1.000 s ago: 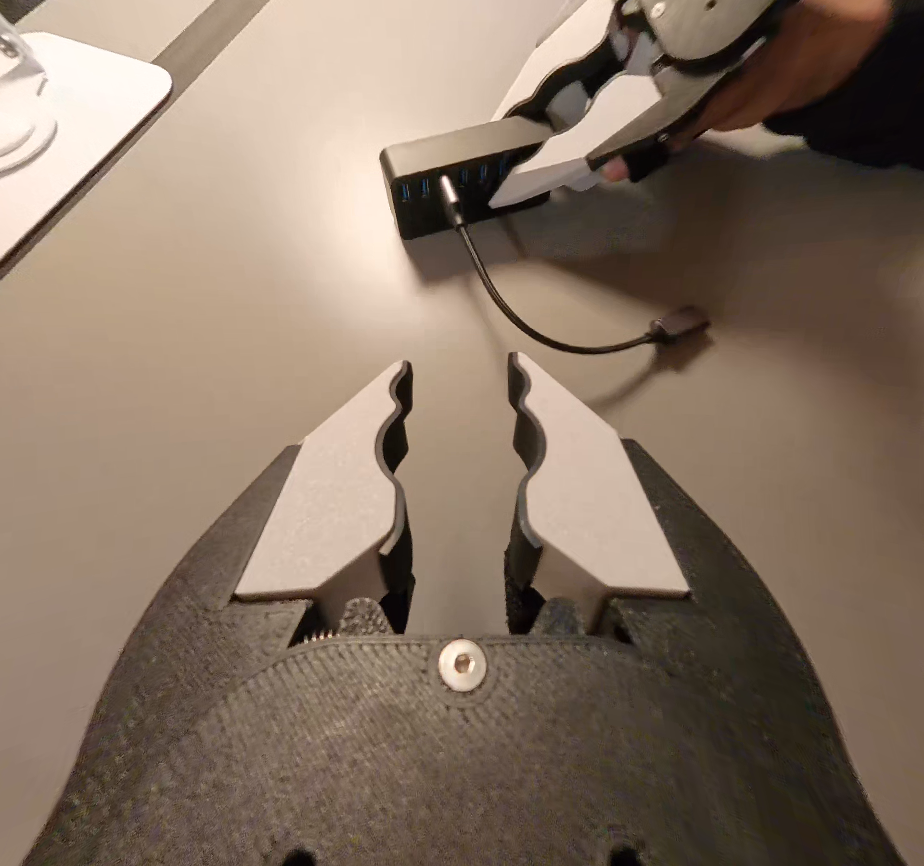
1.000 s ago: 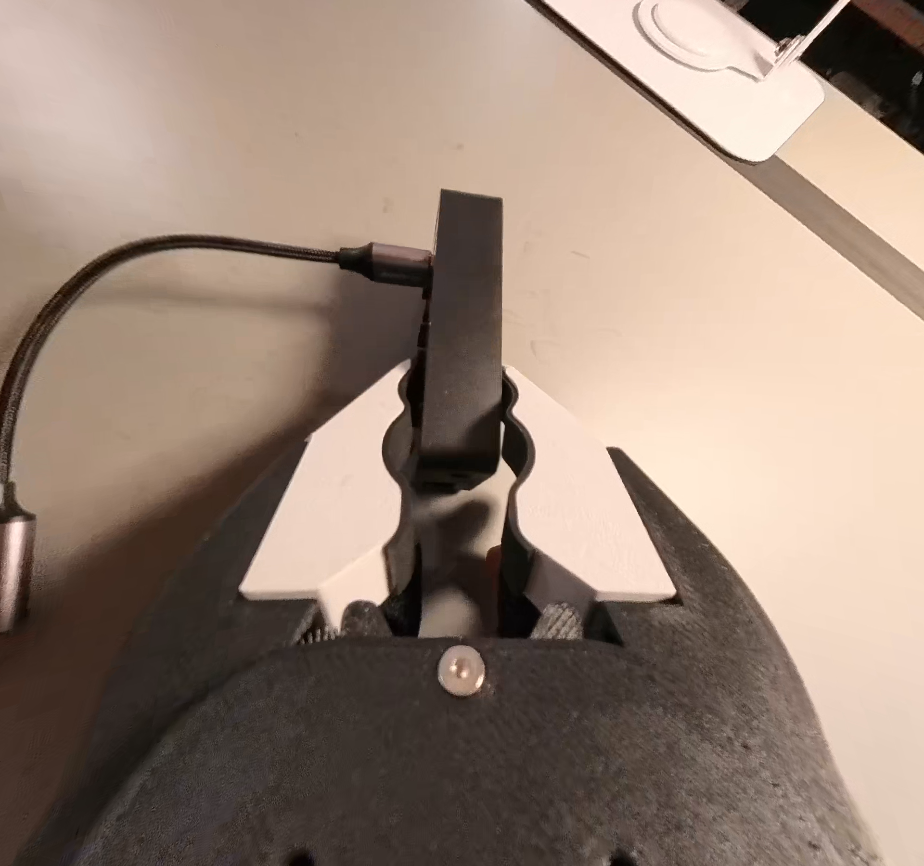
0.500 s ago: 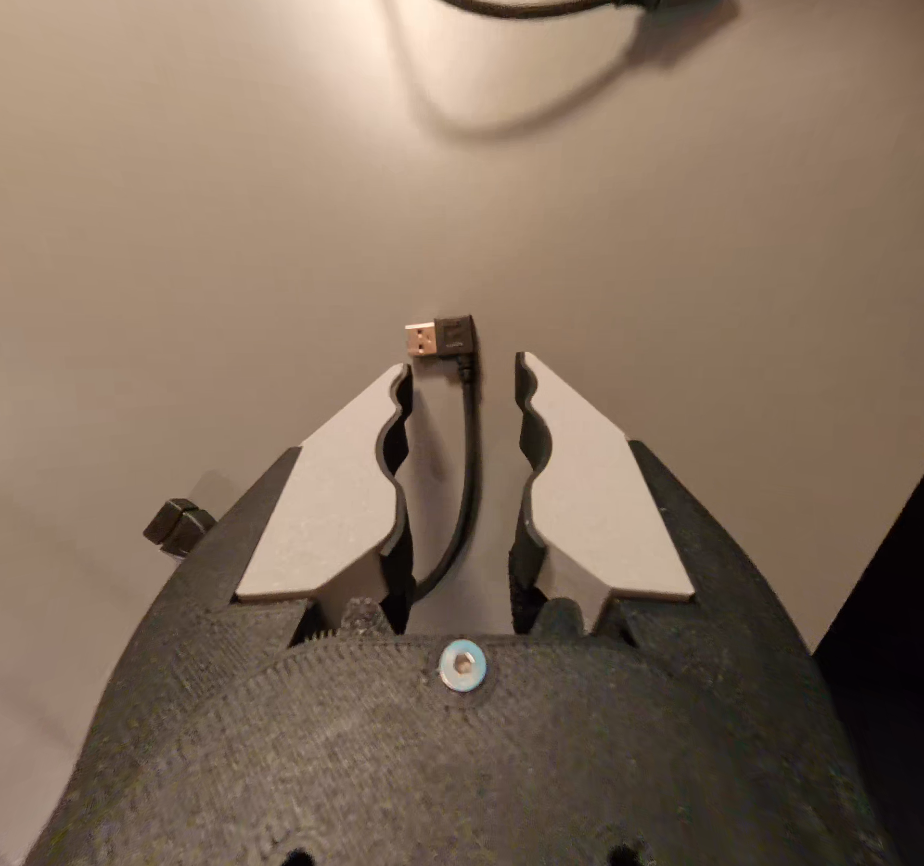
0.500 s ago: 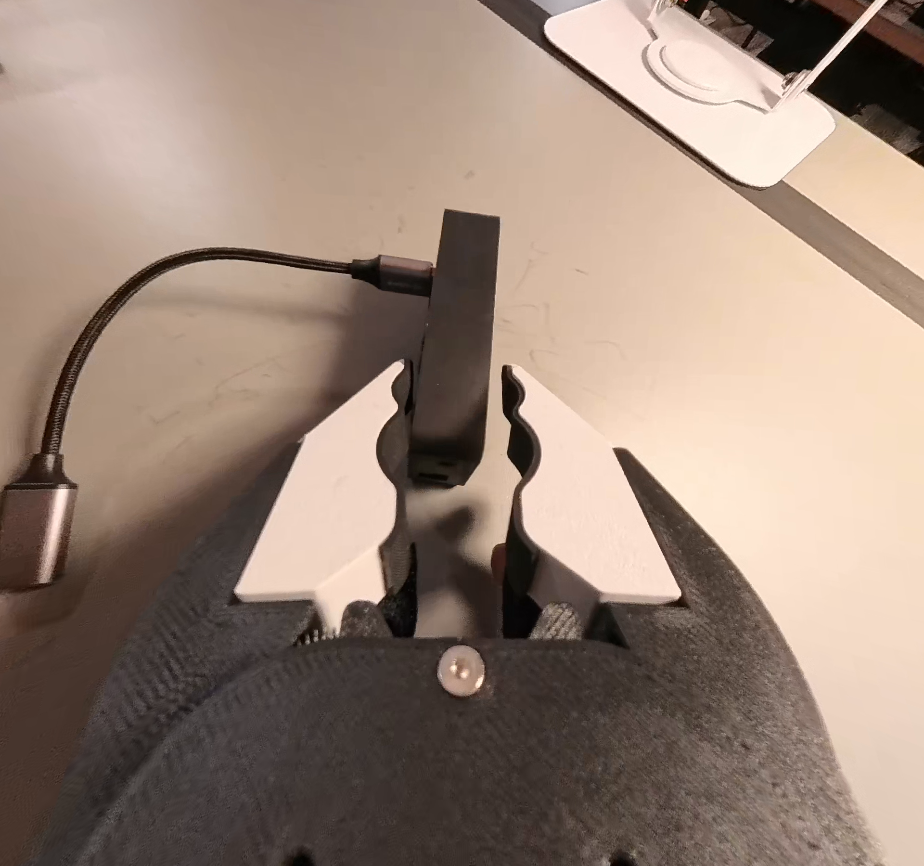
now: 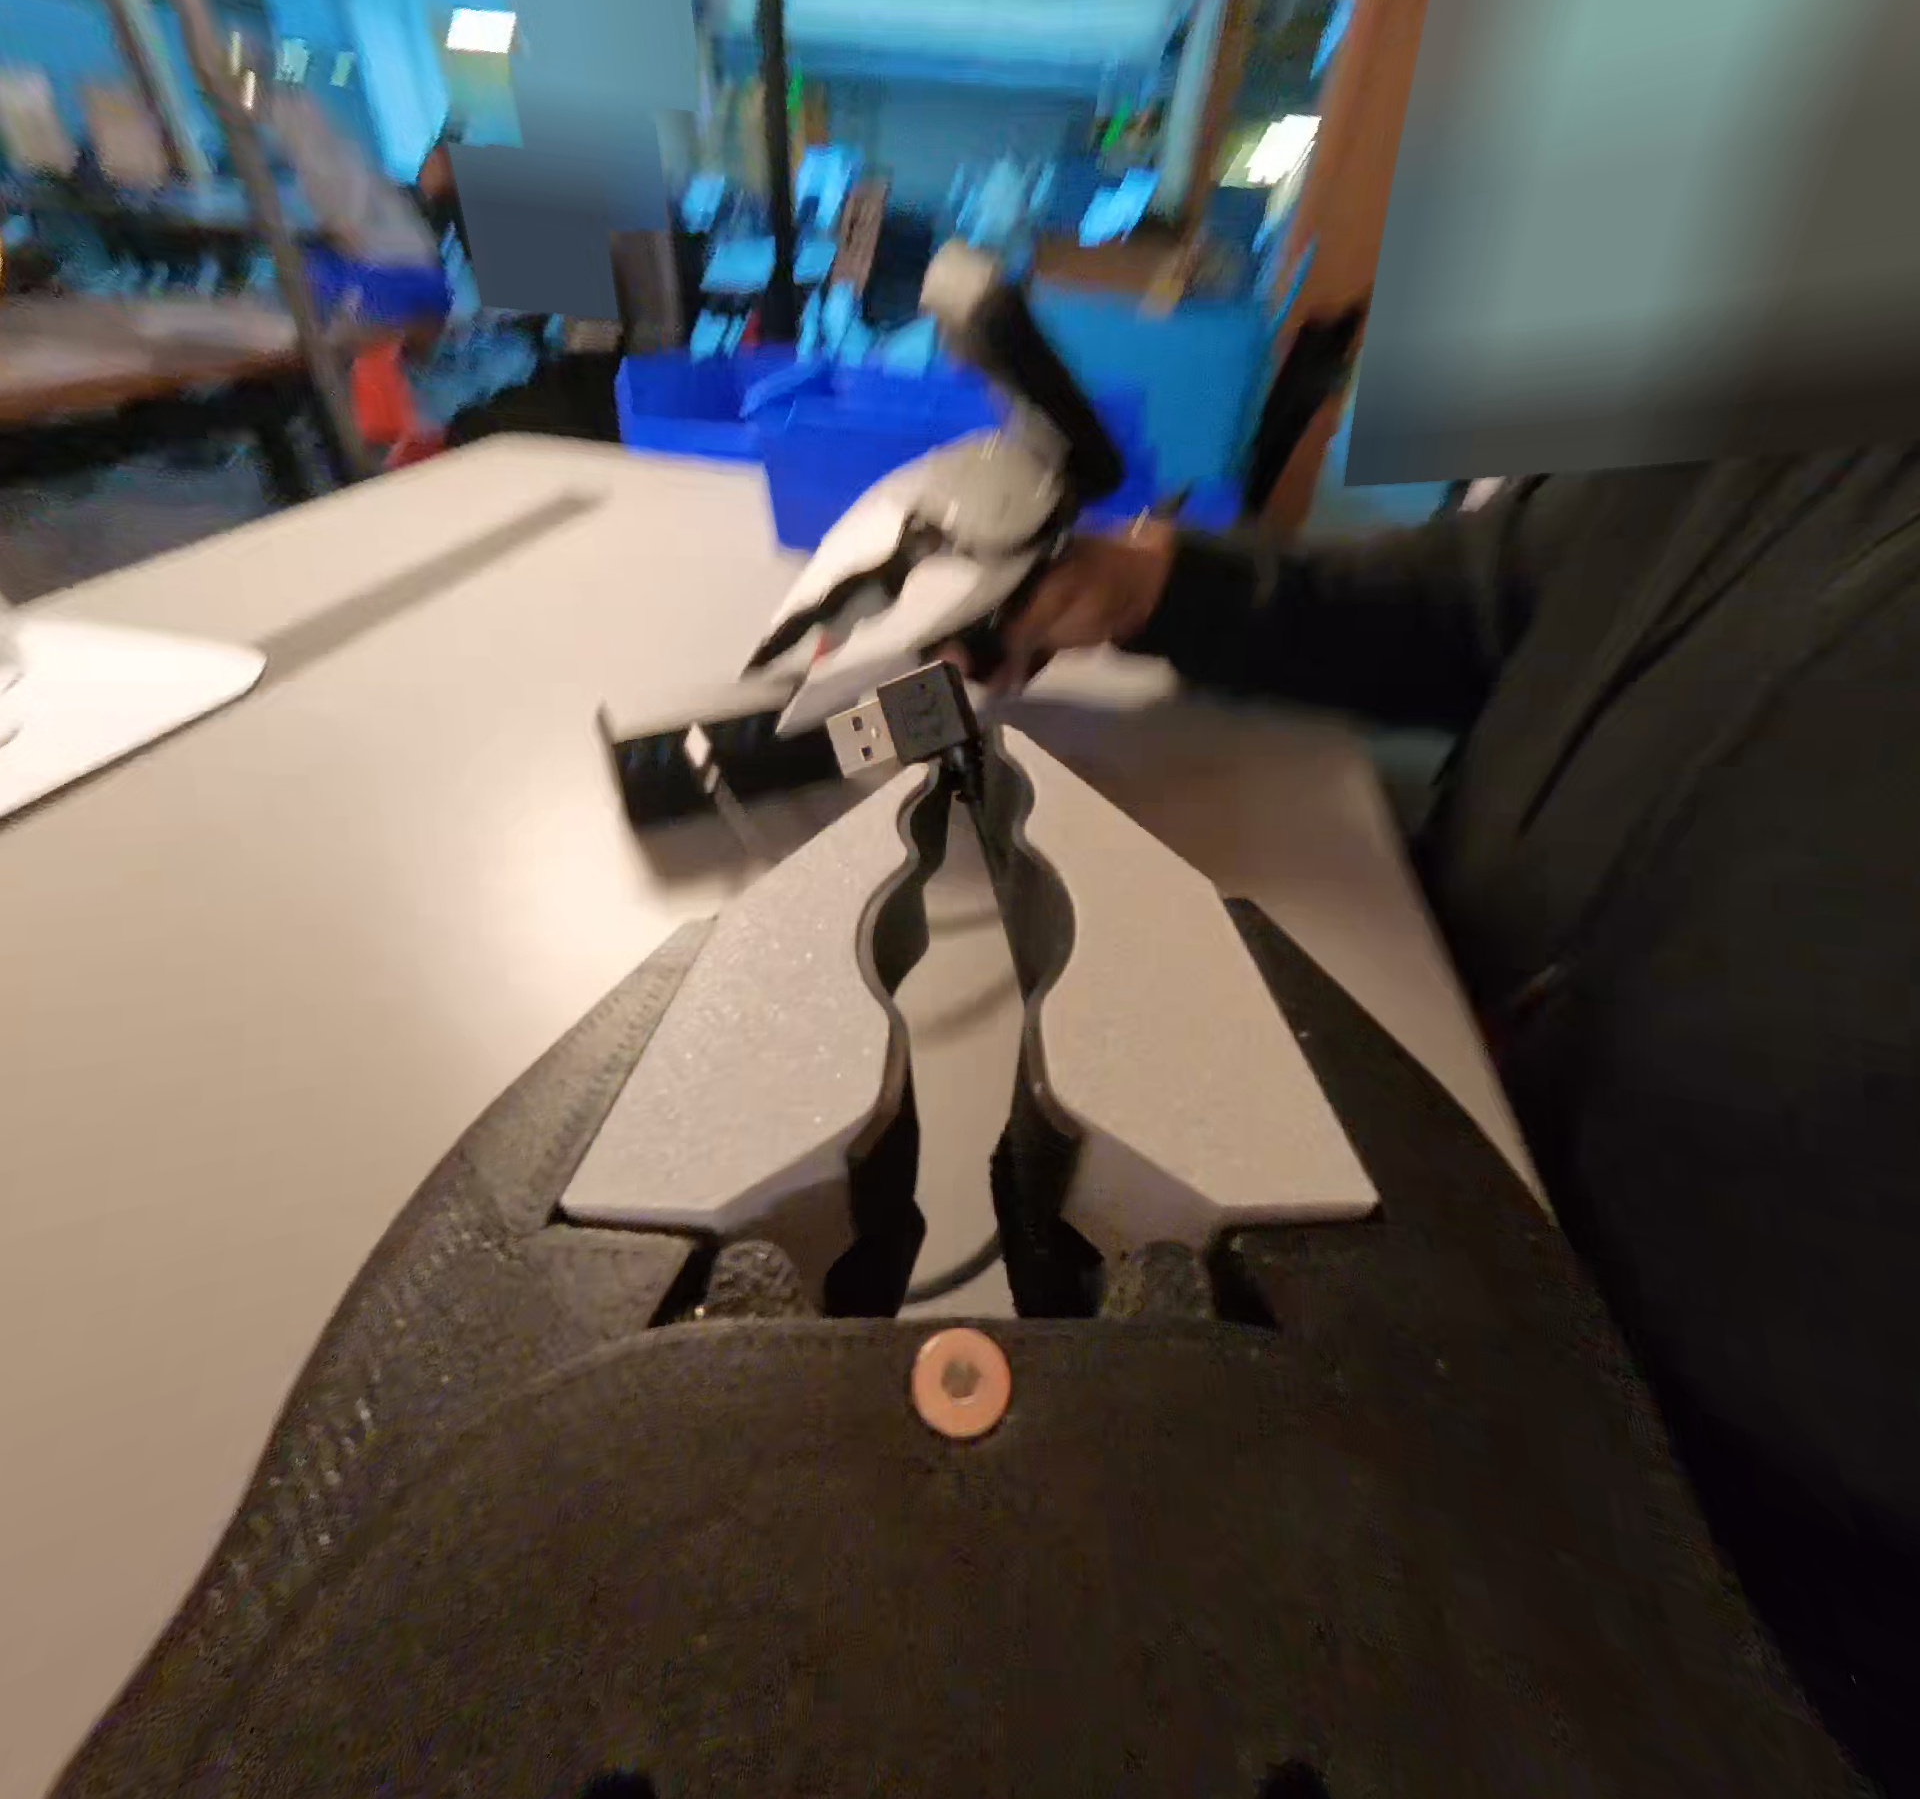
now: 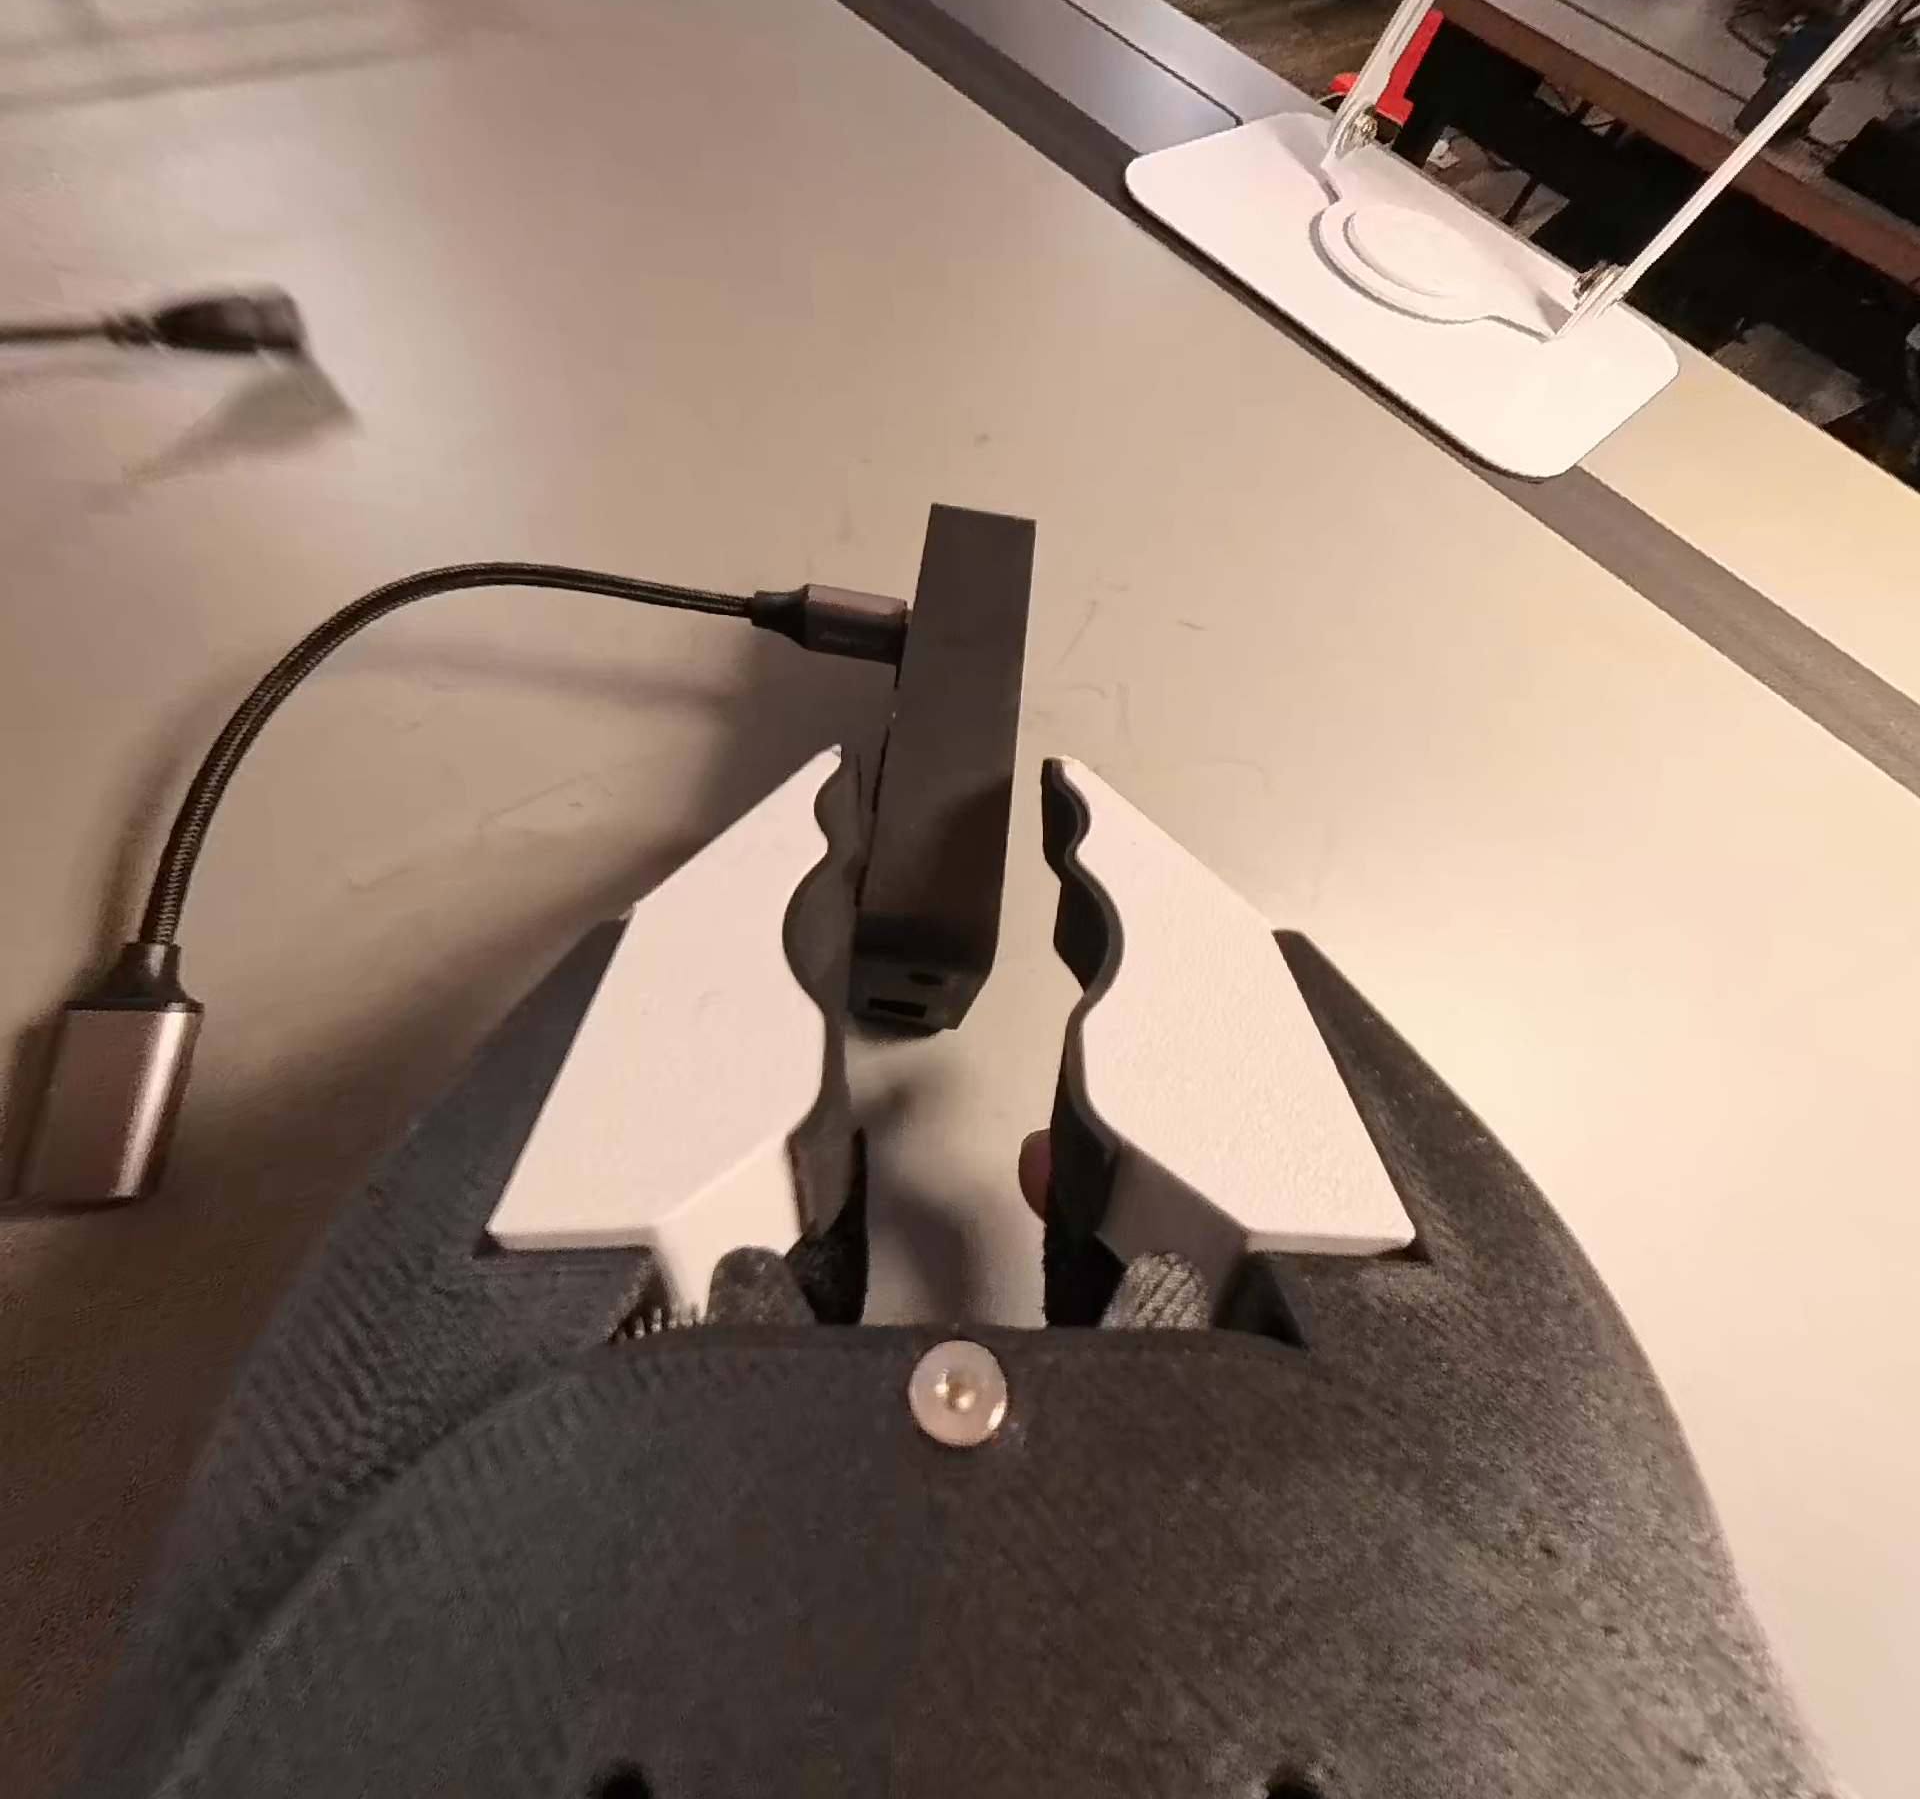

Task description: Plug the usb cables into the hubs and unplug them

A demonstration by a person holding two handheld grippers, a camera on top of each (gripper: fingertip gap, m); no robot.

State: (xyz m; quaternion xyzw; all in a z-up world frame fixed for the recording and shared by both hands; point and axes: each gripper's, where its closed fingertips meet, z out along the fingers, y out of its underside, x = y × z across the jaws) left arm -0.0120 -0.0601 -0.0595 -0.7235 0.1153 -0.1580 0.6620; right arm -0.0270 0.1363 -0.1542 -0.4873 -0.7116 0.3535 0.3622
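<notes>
My left gripper [image 5: 971, 788] is shut on a thin black USB cable just below its right-angle plug [image 5: 902, 723], held above the table with the metal end pointing left toward the black hub [image 5: 717, 762]. My right gripper shows beyond it [image 5: 790, 679], over the hub. In the right wrist view the hub [image 6: 956, 710] lies between the open fingers of the right gripper [image 6: 940, 767], with a gap at the right finger [image 6: 1164, 970]. A braided cable [image 6: 312, 648] is plugged into the hub's left side; its grey connector [image 6: 104, 1095] rests on the table.
A white lamp base [image 6: 1403, 295] stands near the table's far edge, also in the left wrist view [image 5: 104, 700]. A blurred dark plug [image 6: 208, 326] hangs at the far left. A person's dark sleeve [image 5: 1558, 606] is at the right. Blue bins [image 5: 831, 440] stand beyond the table.
My left gripper closed on the black cable below its angled plug and lifted it toward the hub. My right gripper's jaws opened wider around the hub.
</notes>
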